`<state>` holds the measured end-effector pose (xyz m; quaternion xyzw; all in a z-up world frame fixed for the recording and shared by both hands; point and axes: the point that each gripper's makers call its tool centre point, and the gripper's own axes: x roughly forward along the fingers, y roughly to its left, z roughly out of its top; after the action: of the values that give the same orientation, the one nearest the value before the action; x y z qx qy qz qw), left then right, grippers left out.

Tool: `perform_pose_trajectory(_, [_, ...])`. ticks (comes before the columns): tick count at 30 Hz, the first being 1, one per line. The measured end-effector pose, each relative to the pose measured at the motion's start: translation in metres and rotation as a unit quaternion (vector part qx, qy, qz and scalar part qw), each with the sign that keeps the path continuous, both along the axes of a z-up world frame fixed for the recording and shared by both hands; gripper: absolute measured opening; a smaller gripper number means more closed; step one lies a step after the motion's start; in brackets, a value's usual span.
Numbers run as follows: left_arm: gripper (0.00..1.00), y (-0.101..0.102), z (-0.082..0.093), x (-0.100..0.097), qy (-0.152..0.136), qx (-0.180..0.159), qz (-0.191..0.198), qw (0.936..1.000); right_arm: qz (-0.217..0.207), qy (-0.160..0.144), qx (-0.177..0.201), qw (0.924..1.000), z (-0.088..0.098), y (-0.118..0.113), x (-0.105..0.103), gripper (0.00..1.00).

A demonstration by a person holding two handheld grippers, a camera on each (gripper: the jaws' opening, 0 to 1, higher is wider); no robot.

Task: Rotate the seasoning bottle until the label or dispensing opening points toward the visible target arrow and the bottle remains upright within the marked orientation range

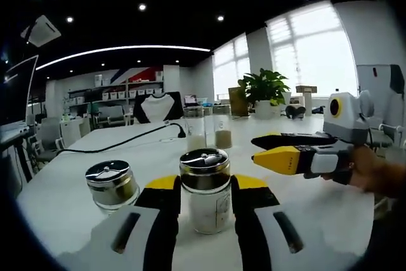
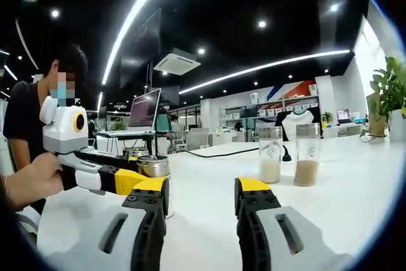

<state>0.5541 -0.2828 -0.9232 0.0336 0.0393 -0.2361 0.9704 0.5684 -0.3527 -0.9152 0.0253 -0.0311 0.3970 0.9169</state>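
A glass seasoning bottle (image 1: 205,190) with a chrome lid and pale powder inside stands upright on the white table (image 1: 304,201). My left gripper (image 1: 205,202) is shut on it, one yellow-tipped jaw against each side. In the right gripper view the left gripper (image 2: 141,174) comes in from the left, with the bottle's lid (image 2: 152,166) at its tips. My right gripper (image 2: 202,196) is open with nothing between its jaws. In the left gripper view the right gripper (image 1: 257,148) hovers to the right of the bottle, apart from it.
A shorter chrome-lidded jar (image 1: 113,183) stands just left of the held bottle. Two tall clear bottles (image 1: 194,129) (image 1: 222,129) stand farther back, past a black cable (image 1: 127,141). A potted plant (image 1: 263,90) sits at the far edge. A person (image 2: 28,112) stands at the left.
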Motion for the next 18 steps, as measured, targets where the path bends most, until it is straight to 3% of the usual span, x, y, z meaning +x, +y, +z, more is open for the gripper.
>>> perform_pose_trajectory(18, [0.34,0.0093,-0.0001,0.0036,0.004,0.003,0.013,0.9999,-0.005,0.001,0.003,1.0000,0.0006,-0.0022,0.0009,0.40])
